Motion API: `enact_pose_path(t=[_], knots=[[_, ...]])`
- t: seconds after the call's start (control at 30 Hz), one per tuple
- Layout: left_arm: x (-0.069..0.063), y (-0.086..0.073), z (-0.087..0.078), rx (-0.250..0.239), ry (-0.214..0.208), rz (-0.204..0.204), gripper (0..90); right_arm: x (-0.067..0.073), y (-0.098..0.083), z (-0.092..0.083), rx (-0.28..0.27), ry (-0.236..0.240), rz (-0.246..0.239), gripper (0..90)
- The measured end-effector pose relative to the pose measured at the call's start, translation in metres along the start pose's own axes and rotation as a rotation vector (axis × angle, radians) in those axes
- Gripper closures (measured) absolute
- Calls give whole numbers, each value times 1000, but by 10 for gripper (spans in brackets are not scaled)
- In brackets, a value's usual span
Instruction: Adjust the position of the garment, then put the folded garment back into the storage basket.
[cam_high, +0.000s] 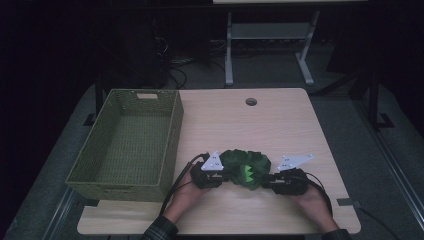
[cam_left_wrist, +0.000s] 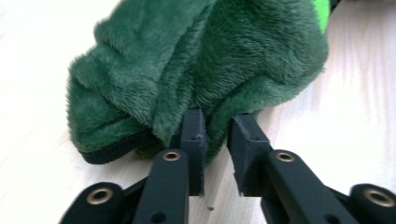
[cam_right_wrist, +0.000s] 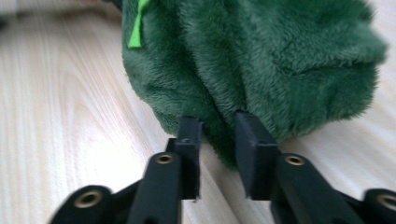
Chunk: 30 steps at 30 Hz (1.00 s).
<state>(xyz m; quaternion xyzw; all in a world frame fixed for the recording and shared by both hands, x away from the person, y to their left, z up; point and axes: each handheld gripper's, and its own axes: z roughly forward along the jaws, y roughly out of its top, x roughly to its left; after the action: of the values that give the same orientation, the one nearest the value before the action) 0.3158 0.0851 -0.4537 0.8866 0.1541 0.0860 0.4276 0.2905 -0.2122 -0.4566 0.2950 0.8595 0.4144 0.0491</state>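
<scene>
Two hands reach in low and level over the table (cam_high: 280, 130), facing each other. The left gripper (cam_high: 226, 178) and right gripper (cam_high: 266, 183) flank a green plush toy (cam_high: 246, 167) lying between them; each gripper's jaws stand slightly apart, fur edge between, not clamped.

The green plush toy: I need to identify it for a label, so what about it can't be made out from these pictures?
- Green plush toy, high view: dim and small; its shape stays unclear, and both tongs cover its ends.
- Left gripper view: the toy is cut off by the top edge.
- Right gripper view: the toy is cut off at the top; only a sliver of its bright green trim shows.
</scene>
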Motion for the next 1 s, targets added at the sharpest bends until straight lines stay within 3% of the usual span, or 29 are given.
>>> enact_pose_path(t=[0.13, 0.33, 0.47, 0.53, 0.6, 0.87, 1.0], knots=[[-2, 4, -9, -20, 3, -14, 645, 1, 2, -14, -53, -1, 10, 593], [-6, 6, -26, -30, -5, -33, 561, 2, 3, -32, -104, 1, 23, 588], [-8, 5, -38, -44, -2, -48, 555, 4, 9, -40, -136, 15, 18, 721], [-8, 4, -40, -45, 5, -55, 556, 6, 17, -41, -148, 10, -3, 848], [-7, 4, -42, -47, 6, -62, 556, 7, 20, -41, -147, 9, -4, 869], [-9, 12, -36, -60, -9, -79, 638, -9, 34, -36, -141, -52, -12, 897], [-12, 19, -31, -55, -47, -81, 772, -26, 40, -29, -128, -80, 3, 899]])
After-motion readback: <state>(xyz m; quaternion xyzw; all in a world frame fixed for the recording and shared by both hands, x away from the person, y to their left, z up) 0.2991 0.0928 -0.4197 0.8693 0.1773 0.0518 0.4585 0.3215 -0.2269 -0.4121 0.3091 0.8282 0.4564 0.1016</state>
